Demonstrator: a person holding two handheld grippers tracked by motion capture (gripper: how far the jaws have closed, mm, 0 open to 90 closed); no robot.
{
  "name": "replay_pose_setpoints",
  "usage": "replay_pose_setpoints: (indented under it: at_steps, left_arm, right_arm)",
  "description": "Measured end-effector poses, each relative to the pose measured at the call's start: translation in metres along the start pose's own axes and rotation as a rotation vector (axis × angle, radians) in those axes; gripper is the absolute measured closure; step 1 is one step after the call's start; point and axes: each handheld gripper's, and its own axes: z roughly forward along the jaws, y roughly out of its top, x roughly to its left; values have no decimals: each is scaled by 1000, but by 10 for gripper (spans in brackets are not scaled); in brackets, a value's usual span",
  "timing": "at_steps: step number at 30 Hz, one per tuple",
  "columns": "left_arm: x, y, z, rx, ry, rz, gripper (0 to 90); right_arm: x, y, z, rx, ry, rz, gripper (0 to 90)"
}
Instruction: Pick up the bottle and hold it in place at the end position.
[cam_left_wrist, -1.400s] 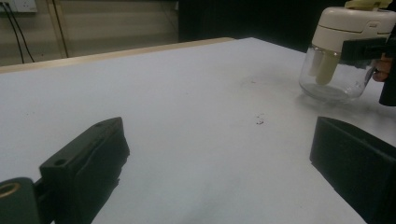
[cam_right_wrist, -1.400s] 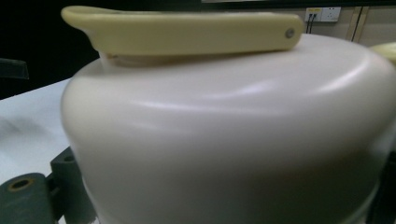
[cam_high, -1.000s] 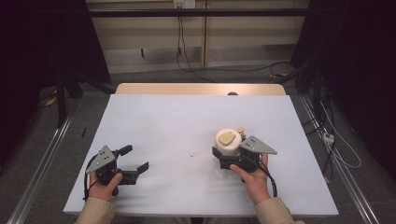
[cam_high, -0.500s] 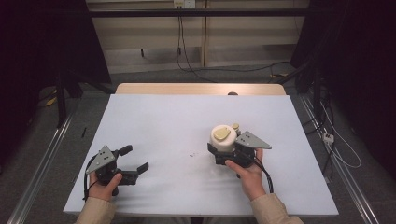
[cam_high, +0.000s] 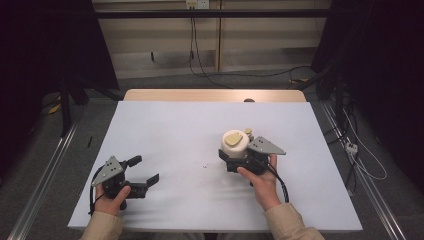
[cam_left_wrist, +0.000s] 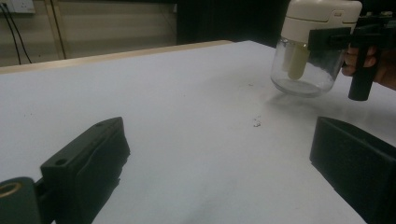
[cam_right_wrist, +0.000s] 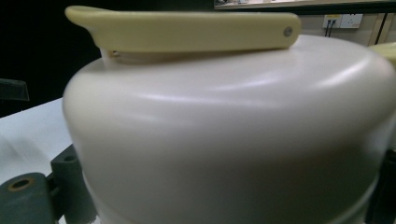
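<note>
The right gripper (cam_high: 239, 156) is clamped on a glass jar (cam_left_wrist: 303, 70) with a cream lid (cam_high: 235, 144), its 2 jaws pressing the jar just under the lid. In the left gripper view the jar hangs slightly above the white table (cam_high: 190, 130), upright, with a pale yellow tube inside the clear glass. A yellow flip tab (cam_right_wrist: 187, 30) lies flat across the top of the lid, directly ahead of the right gripper's camera. The left gripper (cam_high: 145, 172) rests low over the table near the person's edge, well apart from the jar, its 2 jaws spread wide with nothing between them. A few small crumbs (cam_left_wrist: 256, 122) lie on the table between the left gripper and the jar.
</note>
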Motion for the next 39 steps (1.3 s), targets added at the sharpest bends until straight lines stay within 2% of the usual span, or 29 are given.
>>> replay_pose_setpoints:
  at_steps: [17, 19, 23, 39]
  left_arm:
    - [-1, -1, 1, 3, -1, 2, 35]
    - [-2, -1, 1, -5, -1, -12, 36]
    - [-1, -1, 1, 7, -6, 2, 36]
    - [-1, -1, 1, 7, -4, -2, 36]
  right_arm:
    - [-1, 3, 11, -6, 4, 5, 66]
    - [-1, 4, 13, -6, 6, 6, 66]
    - [-1, 5, 16, -6, 5, 5, 66]
    - [0, 8, 27, -9, 13, 12, 66]
